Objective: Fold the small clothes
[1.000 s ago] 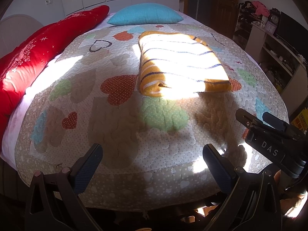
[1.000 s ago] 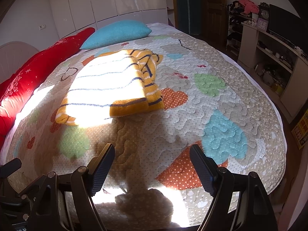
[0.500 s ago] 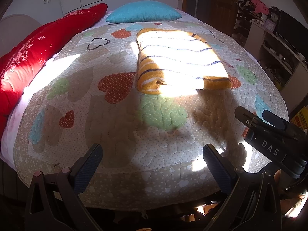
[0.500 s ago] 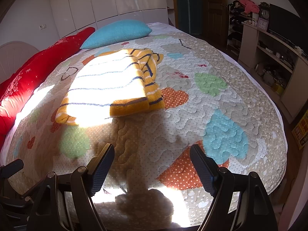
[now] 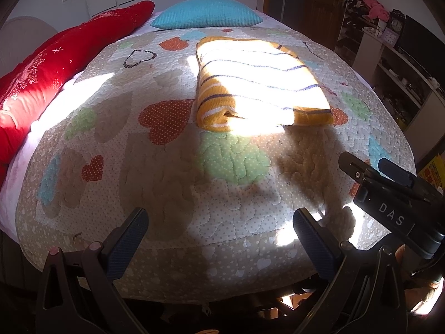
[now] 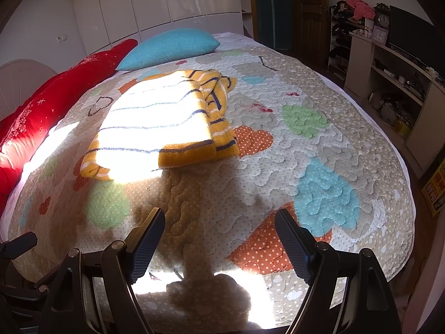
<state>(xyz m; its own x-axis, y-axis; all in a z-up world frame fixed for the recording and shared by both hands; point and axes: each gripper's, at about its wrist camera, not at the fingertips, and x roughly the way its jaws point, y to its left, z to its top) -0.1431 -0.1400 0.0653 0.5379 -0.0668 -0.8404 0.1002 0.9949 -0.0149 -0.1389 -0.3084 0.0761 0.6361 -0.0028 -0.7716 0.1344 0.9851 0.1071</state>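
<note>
A folded yellow sweater with white and dark stripes [image 5: 258, 86] lies on the heart-patterned quilt [image 5: 172, 172] in the middle of the bed, partly in bright sunlight. It also shows in the right wrist view [image 6: 164, 119]. My left gripper [image 5: 219, 239] is open and empty, held back near the foot of the bed, well short of the sweater. My right gripper [image 6: 219, 239] is open and empty too, at the foot of the bed to the right of the sweater. The right gripper's body shows in the left wrist view [image 5: 389, 208].
A turquoise pillow [image 5: 205, 14] lies at the head of the bed. A long red cushion [image 5: 55, 66] runs along the left side. Shelves with clutter [image 6: 389, 78] stand to the right of the bed. White wardrobe doors [image 6: 167, 0] are behind.
Both grippers have drawn back slightly from the bed and tilted; the sweater sits a little farther away in both views. The sweater itself has not moved.
</note>
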